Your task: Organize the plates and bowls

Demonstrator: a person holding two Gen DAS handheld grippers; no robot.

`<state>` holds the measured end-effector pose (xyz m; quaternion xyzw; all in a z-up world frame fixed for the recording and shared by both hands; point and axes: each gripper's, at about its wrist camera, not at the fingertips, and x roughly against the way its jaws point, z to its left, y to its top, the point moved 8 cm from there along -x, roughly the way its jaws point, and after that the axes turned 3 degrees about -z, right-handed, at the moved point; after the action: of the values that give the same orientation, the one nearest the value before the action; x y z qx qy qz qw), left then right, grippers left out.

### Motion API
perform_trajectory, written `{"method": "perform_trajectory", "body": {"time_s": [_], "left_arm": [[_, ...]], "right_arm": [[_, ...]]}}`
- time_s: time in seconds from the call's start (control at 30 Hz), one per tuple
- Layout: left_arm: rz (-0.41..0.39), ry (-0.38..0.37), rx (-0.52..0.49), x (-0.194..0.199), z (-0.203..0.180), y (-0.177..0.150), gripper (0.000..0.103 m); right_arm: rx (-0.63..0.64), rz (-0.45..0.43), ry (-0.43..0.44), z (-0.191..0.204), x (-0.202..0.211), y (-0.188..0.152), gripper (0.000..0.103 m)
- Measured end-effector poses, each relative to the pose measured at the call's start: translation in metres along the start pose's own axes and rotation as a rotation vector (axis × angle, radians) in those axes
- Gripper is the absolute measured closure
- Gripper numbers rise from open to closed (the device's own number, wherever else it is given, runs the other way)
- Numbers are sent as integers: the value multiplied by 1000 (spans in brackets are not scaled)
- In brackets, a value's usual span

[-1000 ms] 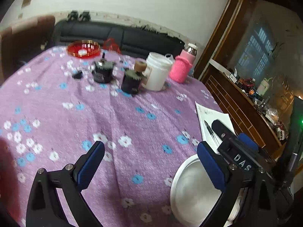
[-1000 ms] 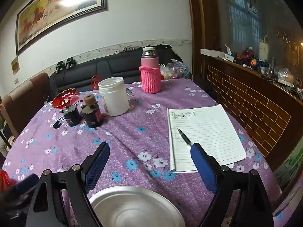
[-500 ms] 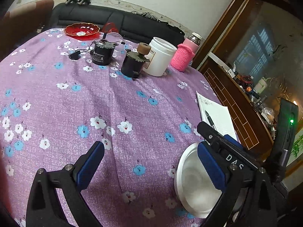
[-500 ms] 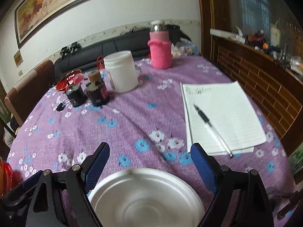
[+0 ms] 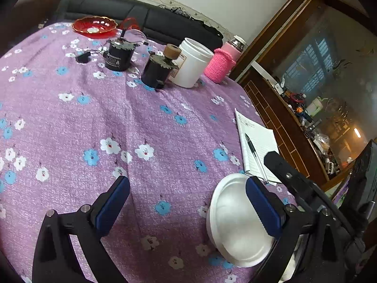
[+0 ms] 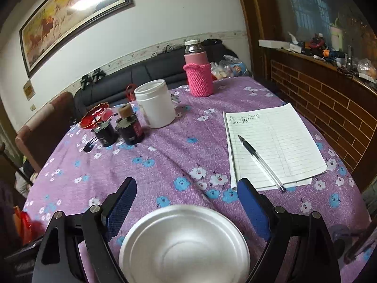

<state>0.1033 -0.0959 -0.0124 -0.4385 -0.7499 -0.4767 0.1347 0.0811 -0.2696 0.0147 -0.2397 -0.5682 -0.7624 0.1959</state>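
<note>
Both grippers hang over the near edge of a round table (image 6: 179, 165) dressed in a purple flowered cloth (image 5: 141, 127), and both stand spread wide with nothing pinched. Seen from its own camera, the right gripper (image 6: 187, 193) has its blue-padded fingers (image 6: 122, 202) apart on either side of a white plate (image 6: 185, 243) that lies flat on the cloth just below them — whether the pads touch its rim I cannot tell, though a gap shows on each side. From the left wrist camera, the left gripper (image 5: 187, 199) is open over bare cloth, its right finger overlapping the left part of that same plate (image 5: 235, 221), while the black frame of the other tool crosses behind it at the right. Beside the plate, toward the right edge of the table, lies a lined notepad (image 6: 273, 141) with a black pen (image 6: 259, 160) resting across it. Well apart, at the far side, stand a white plastic jar (image 6: 156, 105), a flask in a pink knitted sleeve (image 6: 199, 75), two small dark motor-like cylinders (image 6: 117, 129) side by side, and a red dish (image 5: 94, 26) — behind them a black sofa (image 5: 165, 21) runs along the wall under a framed painting (image 6: 73, 16)
</note>
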Motion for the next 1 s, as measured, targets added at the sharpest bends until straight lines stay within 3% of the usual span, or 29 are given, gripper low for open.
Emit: {"method": "perform_trajectory", "body": {"time_s": [0.33,0.5,0.73,0.93,0.97,1.0], "left_arm": [[99,-45,-5,-13,-10,-16,5],[158,-34,-58,-25,-21,-33,5],[214,-38,-98,-35,-27,-48,26],[218,-43,-114,-39,-28,-52,32],[217,-42,-114,-40,-28,-52,35],[222,-47,-114,-40,-28,-53,53]], "right_arm": [[-24,189,-24,-29,-2,-22,16],[-33,252,-45,-34,-12,-47,25],[-58,297,-60,-40,-20,-69,35],[-55,307,-69,-39,-20,-80,56],[-51,306,-66,-38,-19,-81,66],[-46,305,-62,-35,-18,-82,75]]}}
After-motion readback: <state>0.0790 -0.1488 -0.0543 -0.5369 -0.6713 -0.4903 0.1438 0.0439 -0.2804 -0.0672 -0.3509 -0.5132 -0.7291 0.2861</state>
